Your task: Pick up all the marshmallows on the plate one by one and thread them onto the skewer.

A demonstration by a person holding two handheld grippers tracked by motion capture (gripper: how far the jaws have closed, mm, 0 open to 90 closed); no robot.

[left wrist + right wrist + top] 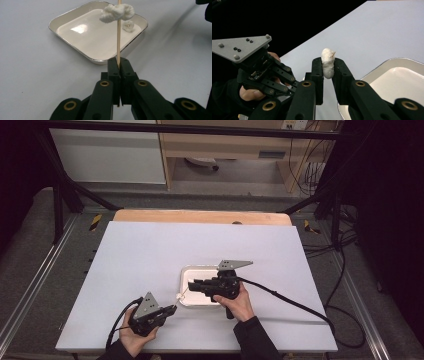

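Note:
My left gripper (119, 61) is shut on a thin wooden skewer (118, 40). A soft white lump (117, 12) is threaded on the skewer near its far end, above a white square tray (75, 22). Another small white lump (128, 25) lies in the tray's far corner. My right gripper (327, 61) is shut on a further white lump (327, 68), held upright between its pads. In the high view the left gripper (172, 309) sits at the tray's near left corner, and the right gripper (192, 284) hovers over the tray (186, 272), pointing left.
The tray stands in the middle of a white table (140, 255). Beyond the table's wooden far edge (200, 216) are a metal frame and cables. A black cable (290, 302) trails right from the right gripper. The left gripper's grey plate (239, 48) is close by at the left.

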